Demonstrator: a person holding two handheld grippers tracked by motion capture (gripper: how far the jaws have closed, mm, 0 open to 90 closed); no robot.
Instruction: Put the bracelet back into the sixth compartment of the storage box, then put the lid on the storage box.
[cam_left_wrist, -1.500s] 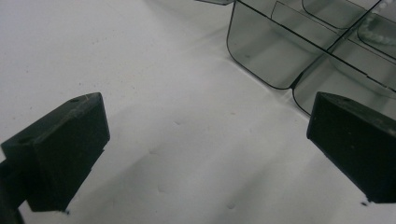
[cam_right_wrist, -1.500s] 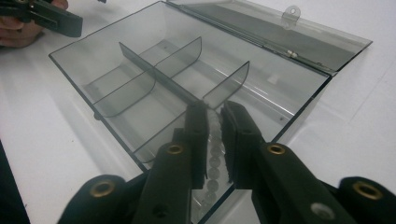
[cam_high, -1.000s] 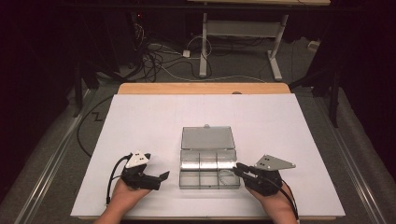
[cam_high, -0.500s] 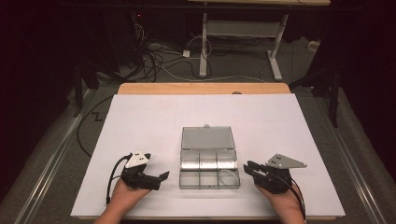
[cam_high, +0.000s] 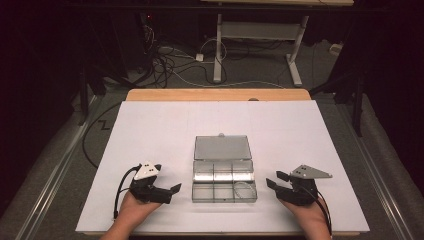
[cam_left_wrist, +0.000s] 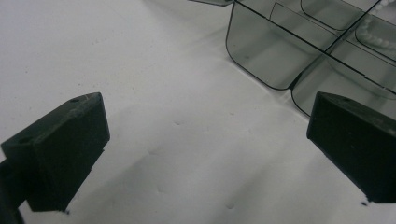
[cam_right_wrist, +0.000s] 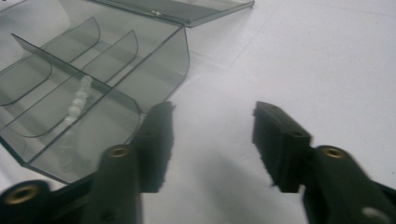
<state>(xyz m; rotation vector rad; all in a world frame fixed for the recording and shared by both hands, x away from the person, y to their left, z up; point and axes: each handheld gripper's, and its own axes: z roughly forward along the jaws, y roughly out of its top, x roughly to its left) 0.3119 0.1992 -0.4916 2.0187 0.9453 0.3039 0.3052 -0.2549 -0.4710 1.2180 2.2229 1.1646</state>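
Note:
A clear smoky plastic compartment box (cam_high: 224, 179) sits at the front middle of the white table, its lid (cam_high: 222, 147) folded open behind it. A string of white beads (cam_high: 244, 189) lies in its front right compartment. My left gripper (cam_high: 172, 192) rests to the box's left, open wide, with bare table between the jaws (cam_left_wrist: 210, 135); the box corner (cam_left_wrist: 275, 56) is up to the right. My right gripper (cam_high: 274, 179) is just right of the box. Its jaws have just been opening and stand open with nothing between them (cam_right_wrist: 212, 140). The box (cam_right_wrist: 93, 79) and beads (cam_right_wrist: 77, 105) lie to their left.
A white sheet (cam_high: 150, 130) covers the table, with a wooden edge (cam_high: 215, 94) at the far side. Beyond it are floor cables (cam_high: 165, 60) and a desk's white legs (cam_high: 218, 45). Both hands rest near the front edge.
My right gripper has drawn back to the right, away from the box, and its jaws have opened. The left gripper and the box have stayed in place.

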